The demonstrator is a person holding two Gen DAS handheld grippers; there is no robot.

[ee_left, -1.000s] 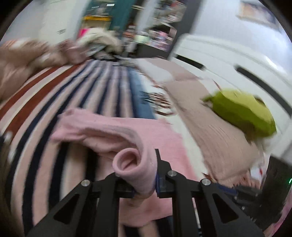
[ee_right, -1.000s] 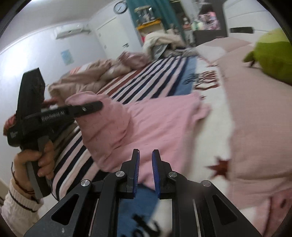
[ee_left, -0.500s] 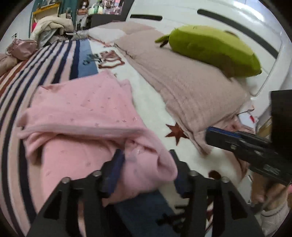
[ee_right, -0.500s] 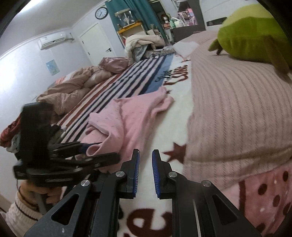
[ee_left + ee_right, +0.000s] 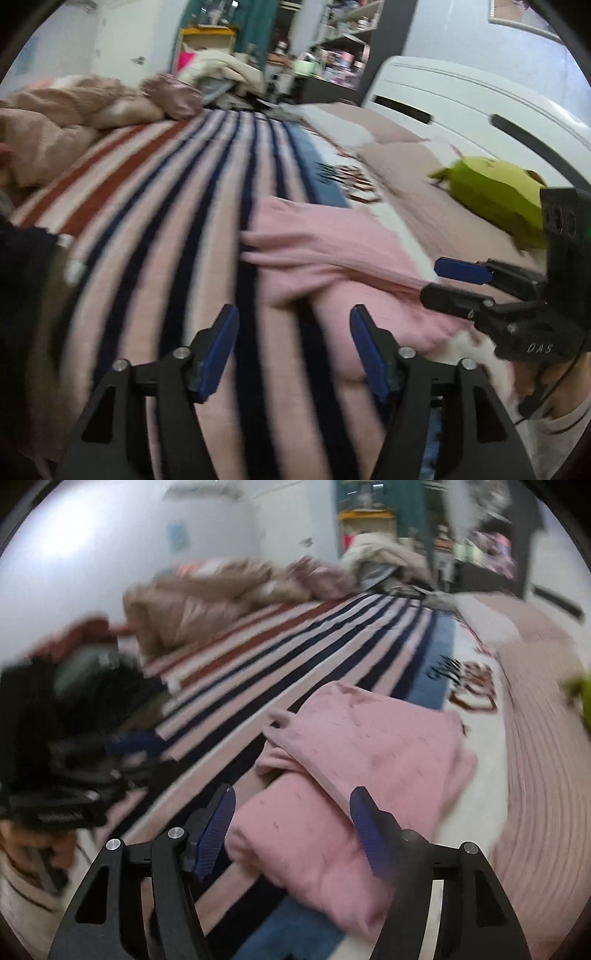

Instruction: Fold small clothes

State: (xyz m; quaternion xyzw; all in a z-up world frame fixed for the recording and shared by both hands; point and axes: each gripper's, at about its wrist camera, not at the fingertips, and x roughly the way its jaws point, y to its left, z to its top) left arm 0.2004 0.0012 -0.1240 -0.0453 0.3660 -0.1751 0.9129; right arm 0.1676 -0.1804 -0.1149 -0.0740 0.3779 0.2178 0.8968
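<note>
**Pink garment released, one fold in**

Pink garment (image 5: 354, 775) lies folded over itself on the striped blanket (image 5: 177, 236). A second ago my left gripper (image 5: 291, 343) pinched its rolled edge; now both it and my right gripper (image 5: 291, 823) gape wide and empty. I judge this fold finished. Count: one garment, two grippers, one green plush (image 5: 495, 195).

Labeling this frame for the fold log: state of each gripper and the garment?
left gripper: open, holding nothing, over the striped blanket.
right gripper: open, fingers either side of the garment's near fold.
pink garment: folded over on itself, lying on the bed, free of both grippers.
</note>
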